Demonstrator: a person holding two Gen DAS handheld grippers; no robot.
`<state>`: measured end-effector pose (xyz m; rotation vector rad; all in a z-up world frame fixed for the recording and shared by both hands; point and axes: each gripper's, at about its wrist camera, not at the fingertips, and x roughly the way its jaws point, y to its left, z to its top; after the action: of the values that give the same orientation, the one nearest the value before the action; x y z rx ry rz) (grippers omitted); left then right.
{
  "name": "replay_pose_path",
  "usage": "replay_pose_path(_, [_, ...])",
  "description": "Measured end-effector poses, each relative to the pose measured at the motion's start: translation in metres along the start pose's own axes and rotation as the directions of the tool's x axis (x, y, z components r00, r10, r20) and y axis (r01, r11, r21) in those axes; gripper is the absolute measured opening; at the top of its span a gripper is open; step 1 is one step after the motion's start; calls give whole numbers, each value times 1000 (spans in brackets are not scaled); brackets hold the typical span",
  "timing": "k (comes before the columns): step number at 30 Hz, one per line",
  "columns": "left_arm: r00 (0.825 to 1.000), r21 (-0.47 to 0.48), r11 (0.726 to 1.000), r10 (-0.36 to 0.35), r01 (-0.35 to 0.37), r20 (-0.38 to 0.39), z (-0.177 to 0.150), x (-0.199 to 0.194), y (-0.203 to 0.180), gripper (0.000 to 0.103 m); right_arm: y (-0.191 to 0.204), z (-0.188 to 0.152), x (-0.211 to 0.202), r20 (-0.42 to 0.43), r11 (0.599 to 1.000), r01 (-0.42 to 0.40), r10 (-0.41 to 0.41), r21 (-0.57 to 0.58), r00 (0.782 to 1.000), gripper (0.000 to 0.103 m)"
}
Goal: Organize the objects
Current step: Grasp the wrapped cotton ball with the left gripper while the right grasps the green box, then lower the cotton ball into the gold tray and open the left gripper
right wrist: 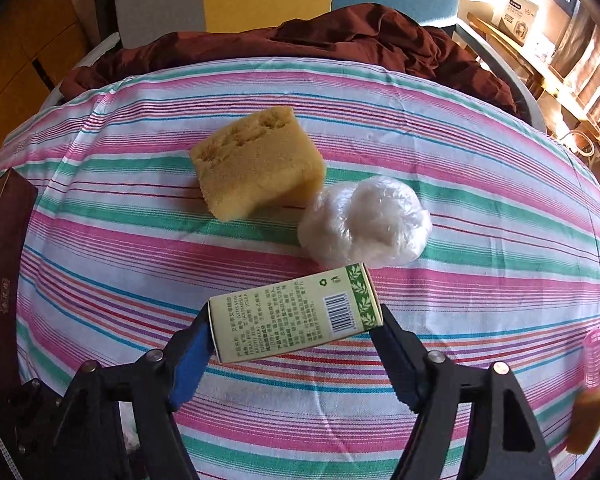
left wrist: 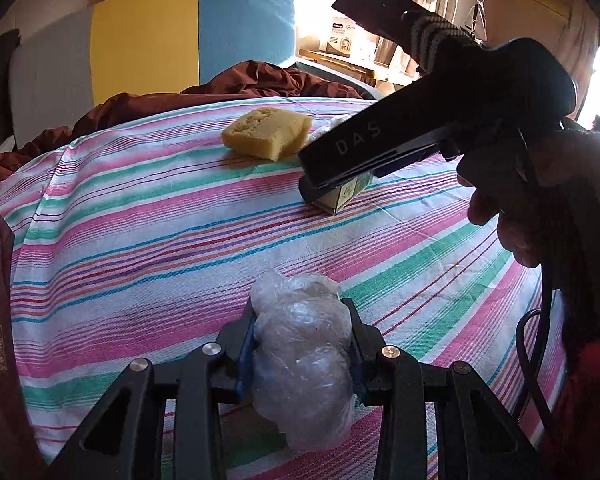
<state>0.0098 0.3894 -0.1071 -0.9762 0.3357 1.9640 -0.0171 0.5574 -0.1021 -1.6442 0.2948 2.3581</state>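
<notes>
My left gripper (left wrist: 300, 344) holds a crumpled clear plastic bag (left wrist: 302, 364) between narrow fingers, nearest to me on the striped cloth (left wrist: 140, 216). My right gripper (right wrist: 296, 332) stands around the green carton (right wrist: 296, 318); I cannot tell if both pads press it. Just behind the carton lies a white plastic ball (right wrist: 366, 222), then the yellow sponge (right wrist: 256, 160) touching the ball.

A surface covered with a pink, green and white striped cloth (right wrist: 140, 264) is carrying a yellow porous sponge block (right wrist: 256, 164), a crumpled white plastic-wrap ball (right wrist: 364, 222) just beside it, and a green printed cardboard box (right wrist: 296, 316) lying nearby.
</notes>
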Motion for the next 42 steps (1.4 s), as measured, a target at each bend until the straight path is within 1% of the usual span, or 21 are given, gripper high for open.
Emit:
replay_pose_path(3, [1000,-1,1000,-1,1,1,1,1,1,39,2,-12,-7,-19,999,35,-35,18,999,77])
replay_pose_path(6, [1000,-3,1000,-4,4,2,2,1,1,39,-5,-30,-15,-18,994,8,-6,107,1000,77])
replay_pose_path(7, [1000,-3,1000,-4,4,1,2,2,2,39,-6,-36,-15,-24,992,12,-9,125,1000,77])
replay_pose_path(9, [1000,-1,1000,-1,1,1,3,2,1,39,-7,-41,-10,-46,990,52,-46,131,998,77])
replay_pose_path(11, [1000,-1,1000,-1,1,0,3,2,1,39,-7,-40,-6,-53,990,60,-54,124,997,77])
replay_pose_path(15, [1000,5,1000,7,-7,1,1,1,-1,39,-12,-38,-2,-53,990,44,-37,133,998,77])
replay_pose_path(21, [1000,14,1000,18,-18,0,-2,-2,-4,39,-14,-35,4,-48,992,40,-34,117,998,77])
replay_pose_path(25, [999,29,999,33,-33,-15,0,-3,-7,37,-15,-32,7,-45,994,39,-35,104,998,77])
replay_pose_path(28, [998,41,998,52,-51,-32,0,-6,-9,36,-17,-32,8,-41,993,24,-20,113,999,78])
replay_pose_path(31, [997,23,998,63,-62,-53,-1,-14,-9,36,-22,-27,14,-39,993,11,-6,119,999,83])
replay_pose_path(33, [997,3,999,54,-54,-55,-1,-22,-8,36,-22,-29,14,-38,993,10,-6,118,999,83])
replay_pose_path(38, [998,3,998,56,-56,8,0,-57,-8,36,-15,-32,15,-33,995,22,-19,101,999,84])
replay_pose_path(42, [996,-50,996,74,-72,56,3,-92,9,36,-14,-35,13,-27,995,24,-21,99,999,84])
